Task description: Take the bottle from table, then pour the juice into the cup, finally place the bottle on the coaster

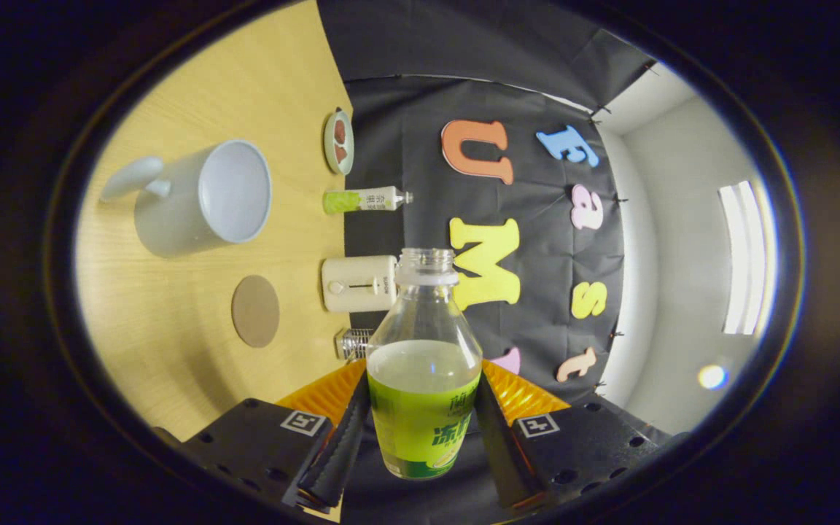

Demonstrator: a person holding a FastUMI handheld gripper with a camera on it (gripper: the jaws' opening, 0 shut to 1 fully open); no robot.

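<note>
My gripper (424,412) is shut on a clear, uncapped bottle (424,321) with a green label, both fingers pressing on its labelled sides. Pale juice fills it to just above the label. The whole view is rolled about a quarter turn, so the wooden table (172,350) stands along one side and the bottle lies roughly level with it. A white mug (201,197) with a handle stands on the table beyond the fingers, its open mouth facing away from the tabletop. A round brown coaster (255,310) lies flat between the mug and my fingers.
Along the table's back edge by the black cloth wall stand a small dish with red pieces (338,141), a little green and white bottle (365,200), a cream box-shaped device (359,284) and a small shiny metal thing (353,343).
</note>
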